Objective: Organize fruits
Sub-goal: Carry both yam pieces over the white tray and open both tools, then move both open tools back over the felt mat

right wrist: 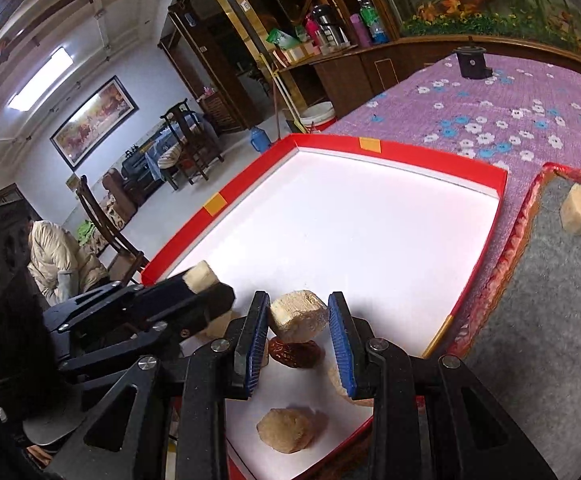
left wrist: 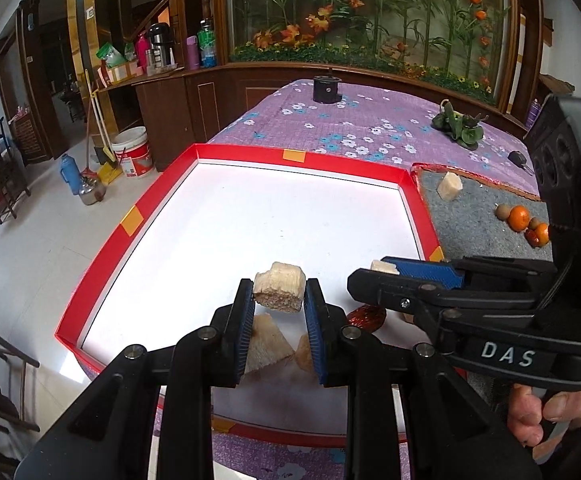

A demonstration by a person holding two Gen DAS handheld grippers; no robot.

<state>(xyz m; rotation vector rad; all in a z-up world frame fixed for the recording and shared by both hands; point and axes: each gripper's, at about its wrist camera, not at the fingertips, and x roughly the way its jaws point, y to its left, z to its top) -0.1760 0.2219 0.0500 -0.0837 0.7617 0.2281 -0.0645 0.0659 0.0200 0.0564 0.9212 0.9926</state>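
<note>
While both hand-held grippers hang over the near corner of the red-rimmed tray (left wrist: 102, 240), each is seen clamped on a pale fruit chunk. The left hand-held gripper (left wrist: 278, 300) is closed to the width of a chunk (left wrist: 279, 287) held between its blue pads, clear of the white tray floor. The right hand-held gripper (right wrist: 298, 326) is closed likewise on a second chunk (right wrist: 298, 316), held just above a dark red date (right wrist: 296, 353) that lies in the tray.

Other pale pieces are already lying in the tray — a rounded one (right wrist: 286, 430) near the front edge in the right wrist view, and two wedges (left wrist: 268, 344) below the left pads. Outside the tray, on a grey mat (left wrist: 474, 216) to the right, one more pale chunk (left wrist: 449, 186), two oranges (left wrist: 518, 218) and some small brown fruits are still to be moved. The tray and mat rest on a tabletop covered by a purple flowered cloth (left wrist: 330, 120).

The step in hand is judged to be placement: both chunks are carried and not yet set down. Next, each should be lowered beside the pieces already there — not onto the date — and the pads opened only once it rests on the floor, since an irregular chunk may roll. With both tools so close together, care against collision is called for.
</note>
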